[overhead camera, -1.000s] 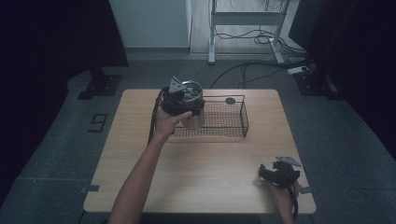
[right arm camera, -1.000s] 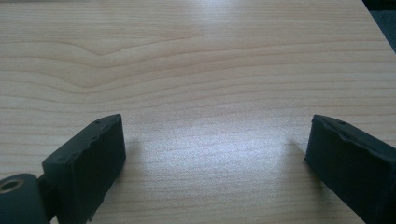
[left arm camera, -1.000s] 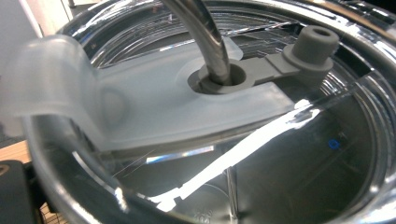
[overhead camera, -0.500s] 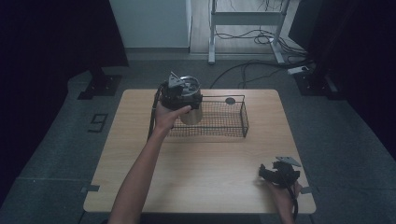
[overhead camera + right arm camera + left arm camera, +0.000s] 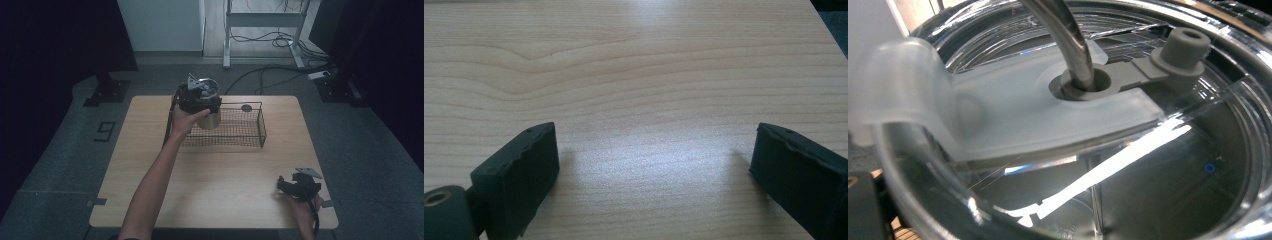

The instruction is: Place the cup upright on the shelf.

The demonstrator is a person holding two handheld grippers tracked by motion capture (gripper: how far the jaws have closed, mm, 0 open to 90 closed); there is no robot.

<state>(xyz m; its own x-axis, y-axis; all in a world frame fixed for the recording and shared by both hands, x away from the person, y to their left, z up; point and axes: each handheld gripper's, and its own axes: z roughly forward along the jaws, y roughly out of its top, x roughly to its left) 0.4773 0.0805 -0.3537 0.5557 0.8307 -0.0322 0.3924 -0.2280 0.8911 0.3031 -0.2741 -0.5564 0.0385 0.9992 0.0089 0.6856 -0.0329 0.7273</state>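
Standing upright in left tool [image 5: 199,96], tumbler [image 5: 209,119]

left gripper [image 5: 199,96] jaws hidden behind tumbler [image 5: 1108,150] (rim cut off), small dark disc [image 5: 246,107] unidentifiable

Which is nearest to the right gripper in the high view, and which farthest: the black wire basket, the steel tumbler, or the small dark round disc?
1. Black wire basket, mid-table, ahead-left of the right gripper.
2. Small dark round disc, beyond the basket's far rim.
3. Steel tumbler, basket's left end, at the left gripper.
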